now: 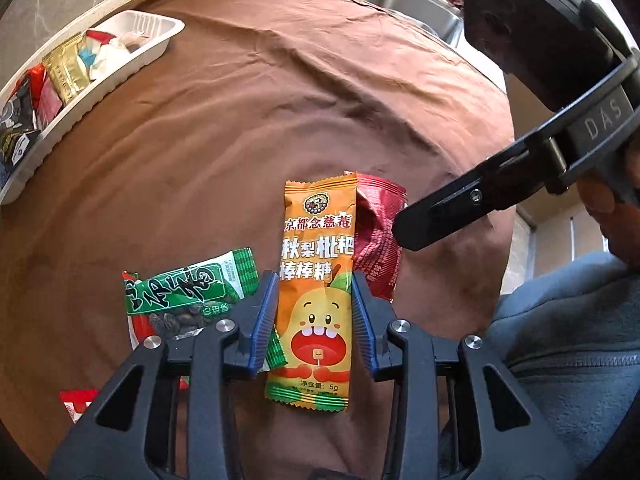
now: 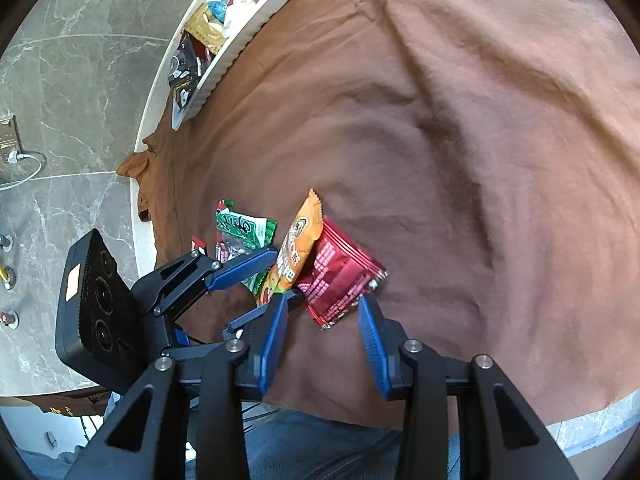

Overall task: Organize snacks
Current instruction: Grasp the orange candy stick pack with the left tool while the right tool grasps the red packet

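The left gripper [image 1: 314, 312] is pointing down at the table, and its two blue pads are sitting on both long edges of the orange lollipop packet [image 1: 314, 276]. The pads look like they are pressing the packet's sides, so the claw is squeezing it. The packet is lying flat on the brown tablecloth [image 1: 280, 100], with a cartoon pear face on the front.

Just beside it, on one side, a green seed packet [image 1: 188, 292] is lying on the cloth, and its corner is tucking under the orange one. On the other side, a dark red snack packet [image 1: 378, 240] is peeking out from under the orange packet's edge. A small red wrapper [image 1: 76, 402] is showing near the bottom edge of the left wrist view.

The right gripper [image 2: 322, 332] is hanging just beside the dark red packet. Its blue pads are standing apart with only bare cloth between them, and the packet's corner is lying just past the tips.

Well apart from all this, a white tray [image 1: 132, 60] is sitting at the table's edge, and it is holding more wrapped snacks. A person's grey sleeve [image 1: 560, 340] is showing at the side.
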Demonstrator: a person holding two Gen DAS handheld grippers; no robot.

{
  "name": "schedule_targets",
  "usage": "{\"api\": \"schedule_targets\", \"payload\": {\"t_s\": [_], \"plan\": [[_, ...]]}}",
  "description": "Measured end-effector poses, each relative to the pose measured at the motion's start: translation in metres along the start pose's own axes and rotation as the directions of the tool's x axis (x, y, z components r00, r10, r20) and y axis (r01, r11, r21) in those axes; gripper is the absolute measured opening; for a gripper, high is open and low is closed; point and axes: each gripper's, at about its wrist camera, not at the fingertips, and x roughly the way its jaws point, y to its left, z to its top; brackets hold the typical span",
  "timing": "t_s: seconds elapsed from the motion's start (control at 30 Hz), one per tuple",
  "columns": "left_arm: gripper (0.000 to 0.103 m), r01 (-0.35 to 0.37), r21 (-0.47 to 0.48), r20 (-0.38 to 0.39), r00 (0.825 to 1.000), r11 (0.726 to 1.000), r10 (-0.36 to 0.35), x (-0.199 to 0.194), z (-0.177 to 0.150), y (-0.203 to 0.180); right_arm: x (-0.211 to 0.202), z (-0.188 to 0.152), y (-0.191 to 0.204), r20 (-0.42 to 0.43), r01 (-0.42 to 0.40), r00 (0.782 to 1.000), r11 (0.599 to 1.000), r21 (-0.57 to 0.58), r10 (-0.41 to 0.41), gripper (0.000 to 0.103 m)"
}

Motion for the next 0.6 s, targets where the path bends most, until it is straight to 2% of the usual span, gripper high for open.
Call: {"api": "schedule_targets", "payload": {"t_s": [0.13, 0.33, 0.5, 0.6], "plan": [[0.031, 0.017, -0.044, -0.005, 1.0, 0.999, -0.017, 0.001, 0.001, 0.005, 0.002, 0.004, -0.002, 0.002, 0.007, 1.0, 1.0, 0.029, -0.008, 0.037], [0.03, -0.018, -0.057, -0.023, 1.0, 0.998, 0.017, -0.001, 0.003, 0.003, 0.007, 0.007, -0.005, 0.0, 0.021, 1.0, 0.996, 0.089, -0.021, 0.038], [0.025, 0.011, -0.11, -0.009, 1.0, 0.994, -0.012, -0.003, 0.003, 0.009, 0.01, 0.009, -0.001, 0.004, 0.082, 0.997, 0.992, 0.095, -0.083, 0.037], [0.018, 0.003, -0.141, -0.016, 1.0, 0.99, -0.005, -0.003, 0.003, 0.013, 0.012, 0.011, 0.006, 0.0, 0.139, 0.99, 0.987, 0.081, -0.139, 0.037]]}}
